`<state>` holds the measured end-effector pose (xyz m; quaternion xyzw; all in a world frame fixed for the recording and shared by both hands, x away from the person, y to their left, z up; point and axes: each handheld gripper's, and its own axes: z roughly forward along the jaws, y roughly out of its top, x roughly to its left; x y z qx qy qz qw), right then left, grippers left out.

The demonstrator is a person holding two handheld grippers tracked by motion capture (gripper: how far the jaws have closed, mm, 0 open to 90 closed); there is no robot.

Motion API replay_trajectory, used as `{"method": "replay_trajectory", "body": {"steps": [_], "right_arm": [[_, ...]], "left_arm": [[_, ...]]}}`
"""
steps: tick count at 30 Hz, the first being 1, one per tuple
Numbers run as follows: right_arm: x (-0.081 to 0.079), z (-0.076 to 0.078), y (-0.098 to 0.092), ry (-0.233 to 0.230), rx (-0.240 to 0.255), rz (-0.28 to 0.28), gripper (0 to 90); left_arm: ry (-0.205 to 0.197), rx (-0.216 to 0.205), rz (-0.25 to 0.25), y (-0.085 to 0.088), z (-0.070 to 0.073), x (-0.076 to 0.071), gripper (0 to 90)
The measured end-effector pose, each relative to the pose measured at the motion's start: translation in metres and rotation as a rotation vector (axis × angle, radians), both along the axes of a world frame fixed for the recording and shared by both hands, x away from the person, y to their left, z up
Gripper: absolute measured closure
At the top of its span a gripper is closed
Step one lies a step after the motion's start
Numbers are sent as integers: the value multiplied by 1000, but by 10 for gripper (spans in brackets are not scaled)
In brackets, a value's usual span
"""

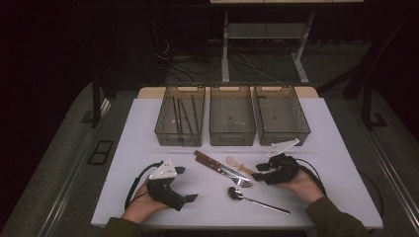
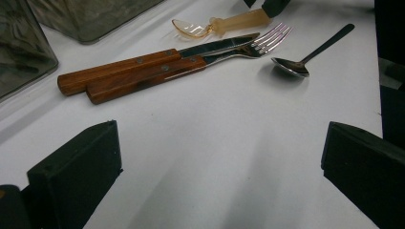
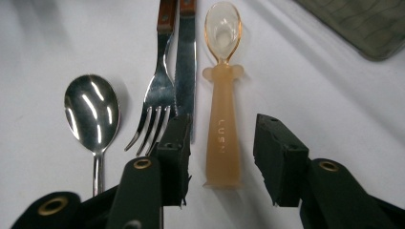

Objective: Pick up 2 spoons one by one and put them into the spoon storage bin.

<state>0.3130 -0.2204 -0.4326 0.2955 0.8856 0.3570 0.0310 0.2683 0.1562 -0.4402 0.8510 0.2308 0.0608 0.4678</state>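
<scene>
Translucent orange spoon (image 3: 222, 124) lay flat on the white tabletop (image 1: 148, 128), handle between the part-spread jaws of the right hand-held gripper (image 3: 223, 157), pads clear of it on both sides. Lay just beside knife (image 3: 185, 67), fork (image 3: 160, 95) and steel spoon (image 3: 92, 112). Left hand-held gripper (image 2: 219, 162) rested spread wide, nothing between its jaws.

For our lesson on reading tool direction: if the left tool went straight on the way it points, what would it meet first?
Probably the two wooden-handled pieces, the knife and fork; the left tool stands open over bare white table before them. Depth is uncertain.
</scene>
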Motion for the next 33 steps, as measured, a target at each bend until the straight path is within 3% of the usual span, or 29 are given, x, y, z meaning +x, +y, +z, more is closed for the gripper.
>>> {"method": "replay_trajectory", "body": {"steps": [13,19,33], "right_arm": [[0,-7,6,1,-71,33,698],[-4,-7,10,-33,-107,34,722],[-2,-7,8,-22,-99,42,735]], "left_arm": [[2,1,0,0,-1,0,0],[3,2,0,-1,-1,0,0],[3,14,3,-1,-1,0,0]]}}
